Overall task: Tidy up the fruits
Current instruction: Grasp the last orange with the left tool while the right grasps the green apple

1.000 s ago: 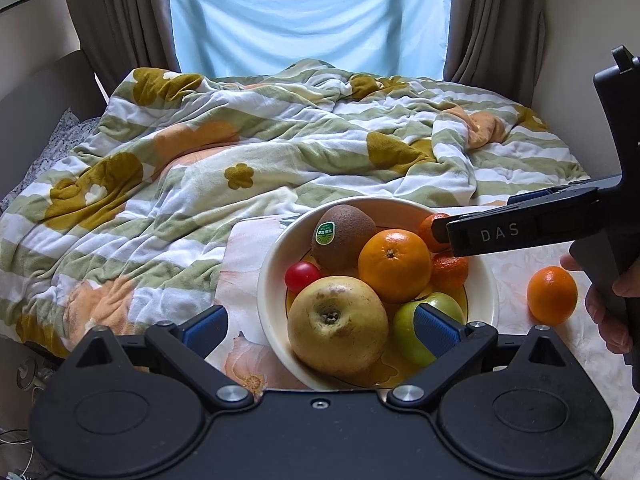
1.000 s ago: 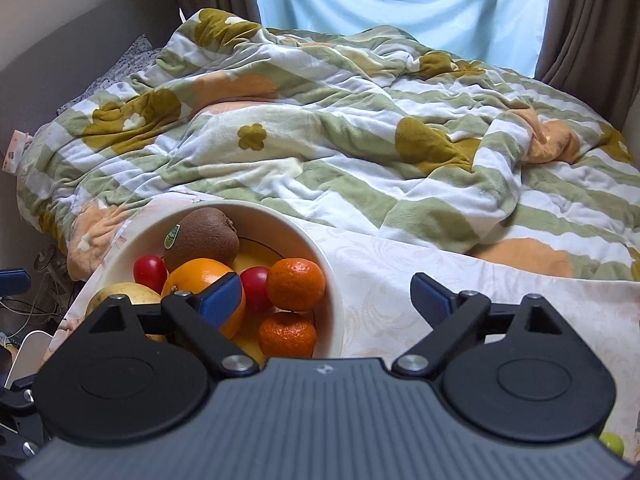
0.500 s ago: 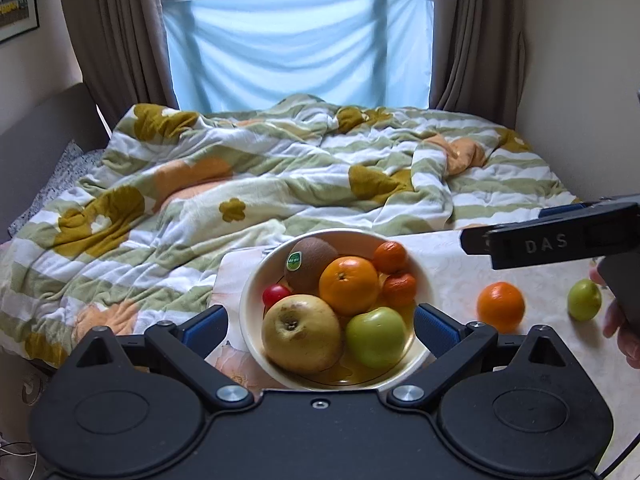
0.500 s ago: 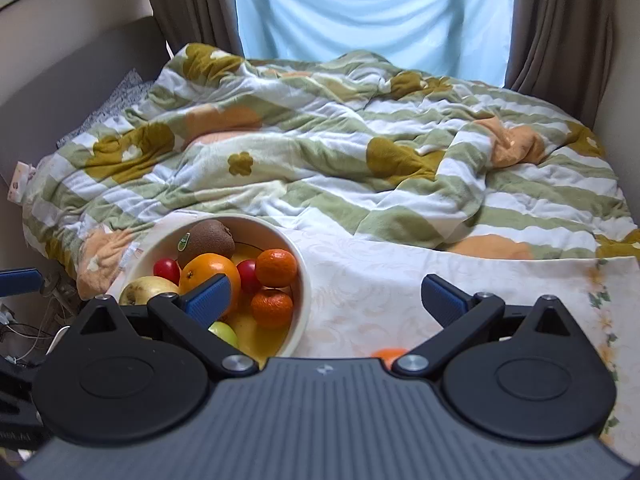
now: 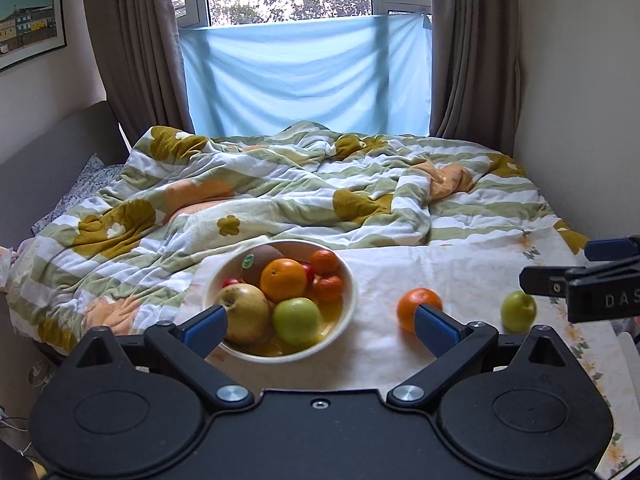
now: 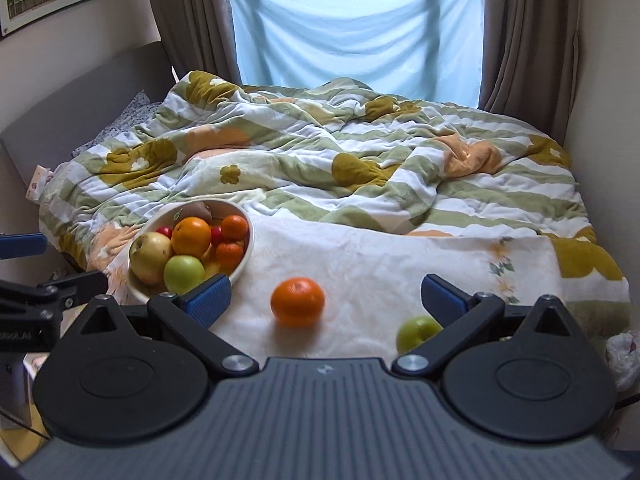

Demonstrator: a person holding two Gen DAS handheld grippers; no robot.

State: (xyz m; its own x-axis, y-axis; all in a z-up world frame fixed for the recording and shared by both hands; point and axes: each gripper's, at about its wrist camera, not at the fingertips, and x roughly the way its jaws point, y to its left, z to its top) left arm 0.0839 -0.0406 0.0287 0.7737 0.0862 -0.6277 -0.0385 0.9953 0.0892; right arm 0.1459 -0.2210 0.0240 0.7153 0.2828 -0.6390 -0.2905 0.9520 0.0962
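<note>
A cream bowl (image 5: 347, 307) (image 6: 247, 256) holds several fruits: a yellow pear, a green apple, an orange, tangerines, a kiwi and small red fruits. A loose orange (image 5: 418, 306) (image 6: 297, 301) and a loose green apple (image 5: 518, 311) (image 6: 416, 333) lie on the white cloth (image 5: 400, 352) to the bowl's right. My left gripper (image 5: 318, 327) is open and empty, pulled back in front of the bowl. My right gripper (image 6: 326, 299) is open and empty, above the loose orange; it also shows in the left wrist view (image 5: 588, 280).
A rumpled striped quilt (image 5: 280, 184) covers the bed behind the cloth. Grey headboard (image 6: 80, 92) at left, wall at right, curtained window (image 6: 360, 20) at the back. A white plastic bag (image 6: 624, 356) lies at the right edge.
Both grippers have pulled back and up from the bowl. The loose orange and green apple have come into view.
</note>
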